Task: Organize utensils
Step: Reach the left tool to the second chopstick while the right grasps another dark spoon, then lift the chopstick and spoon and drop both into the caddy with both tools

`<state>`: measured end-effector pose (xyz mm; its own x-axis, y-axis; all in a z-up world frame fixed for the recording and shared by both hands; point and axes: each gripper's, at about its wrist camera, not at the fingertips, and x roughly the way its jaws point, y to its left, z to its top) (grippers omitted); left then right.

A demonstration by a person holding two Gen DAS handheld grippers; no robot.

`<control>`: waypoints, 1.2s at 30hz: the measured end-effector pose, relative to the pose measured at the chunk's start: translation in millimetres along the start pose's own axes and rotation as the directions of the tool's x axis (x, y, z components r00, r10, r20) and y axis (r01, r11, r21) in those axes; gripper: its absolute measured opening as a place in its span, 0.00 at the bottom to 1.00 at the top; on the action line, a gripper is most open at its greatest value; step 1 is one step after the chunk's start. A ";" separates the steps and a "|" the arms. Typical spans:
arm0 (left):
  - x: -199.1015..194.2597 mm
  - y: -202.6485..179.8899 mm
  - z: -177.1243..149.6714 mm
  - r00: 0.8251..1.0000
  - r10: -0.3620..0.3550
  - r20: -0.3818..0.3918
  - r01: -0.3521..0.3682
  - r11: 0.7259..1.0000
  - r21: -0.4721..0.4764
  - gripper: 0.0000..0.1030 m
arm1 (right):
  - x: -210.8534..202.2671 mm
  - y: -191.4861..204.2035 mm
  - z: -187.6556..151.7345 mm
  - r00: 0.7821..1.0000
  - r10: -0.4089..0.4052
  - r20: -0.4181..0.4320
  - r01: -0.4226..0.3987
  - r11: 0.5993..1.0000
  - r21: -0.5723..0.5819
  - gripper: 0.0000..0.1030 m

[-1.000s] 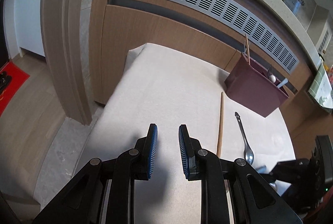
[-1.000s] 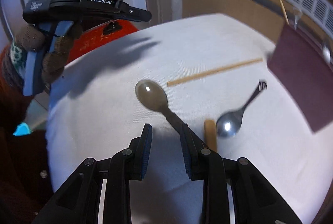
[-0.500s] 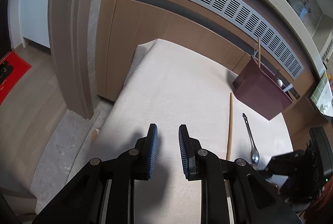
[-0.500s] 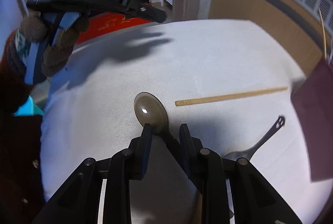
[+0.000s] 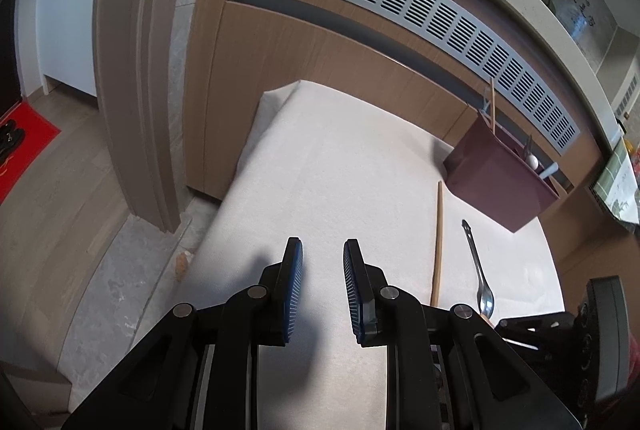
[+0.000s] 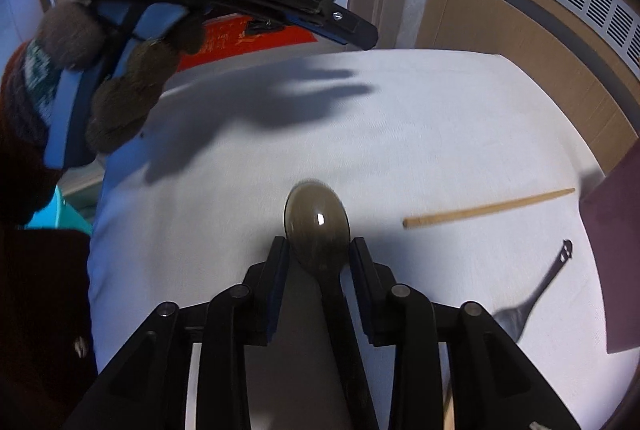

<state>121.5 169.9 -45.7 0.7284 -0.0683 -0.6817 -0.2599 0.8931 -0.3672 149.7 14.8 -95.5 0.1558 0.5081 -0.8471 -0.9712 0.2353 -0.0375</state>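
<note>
The right gripper [image 6: 318, 250] is spread around the dark spoon [image 6: 318, 220]; the chopstick [image 6: 488, 208] and metal spoon [image 6: 532, 296] lie beside. The left gripper [image 5: 323, 262] is spread, empty.

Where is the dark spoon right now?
In the right wrist view, the dark spoon lies on the white tablecloth between the open fingers of the right tool, left of the wooden chopstick.
</note>
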 end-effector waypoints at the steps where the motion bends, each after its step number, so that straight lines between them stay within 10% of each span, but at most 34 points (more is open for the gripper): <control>1: -1.3 1.9 0.3 1.000 0.003 0.004 -0.003 1.000 -0.004 0.22 | -0.2 -1.5 0.6 1.000 -0.003 0.005 0.003 1.000 0.011 0.33; 14: 5.4 -16.1 -9.6 0.998 -0.057 -0.013 0.058 0.998 0.031 0.22 | -27.6 -32.3 -10.6 0.994 -0.086 0.074 0.066 0.967 0.246 0.29; 18: 16.8 -52.8 -19.2 0.993 -0.100 -0.057 0.106 0.986 0.131 0.22 | -80.8 -73.9 -54.7 0.961 -0.239 0.136 0.142 0.854 0.500 0.29; 22: 34.6 -97.2 -32.8 0.989 -0.099 -0.110 0.124 0.958 0.258 0.22 | -134.2 -105.9 -120.3 0.866 -0.497 0.059 0.314 0.632 0.709 0.29; 26: 64.4 -133.9 -27.7 0.983 -0.069 -0.171 0.128 0.923 0.362 0.22 | -164.1 -117.0 -164.9 0.830 -0.556 0.041 0.302 0.510 0.806 0.29; 36: 141.9 -174.0 14.4 0.968 0.089 -0.233 0.032 0.882 0.470 0.19 | -160.2 -125.9 -180.9 0.818 -0.573 0.048 0.281 0.472 0.836 0.29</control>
<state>279.3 11.3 -69.4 0.5348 -0.0904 -0.8401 0.0924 0.9946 -0.0483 214.5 -246.1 -50.9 0.6927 0.3209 -0.6459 -0.2634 0.9463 0.1875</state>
